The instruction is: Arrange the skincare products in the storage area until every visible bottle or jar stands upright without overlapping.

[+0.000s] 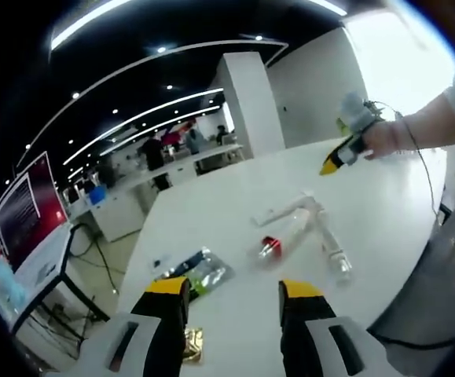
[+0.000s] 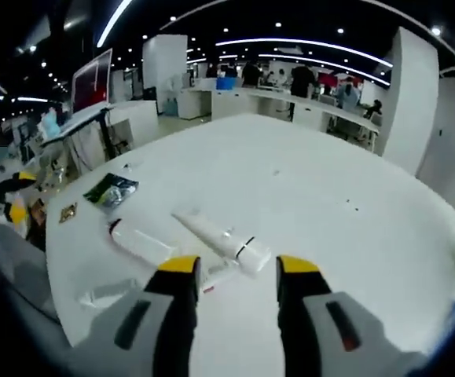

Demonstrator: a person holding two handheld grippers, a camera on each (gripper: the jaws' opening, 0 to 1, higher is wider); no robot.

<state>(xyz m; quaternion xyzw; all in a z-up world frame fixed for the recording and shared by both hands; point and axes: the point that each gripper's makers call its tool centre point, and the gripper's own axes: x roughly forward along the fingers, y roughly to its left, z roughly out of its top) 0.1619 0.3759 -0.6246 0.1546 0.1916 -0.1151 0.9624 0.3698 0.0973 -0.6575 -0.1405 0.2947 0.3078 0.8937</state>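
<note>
We hold the left gripper (image 1: 233,297) and right gripper (image 2: 231,271) with jaws apart, gripping nothing. Three tubes (image 1: 298,232) lie flat mid-table (image 2: 306,188), a sachet (image 1: 199,269) nearer one edge.

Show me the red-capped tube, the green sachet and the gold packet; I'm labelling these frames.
White tube with red cap (image 1: 284,236): left gripper view, on its white body.
Green foil sachet (image 1: 205,272): left gripper view, on its middle.
Small gold packet (image 1: 192,345): left gripper view, on its visible face between the tongs.
</note>
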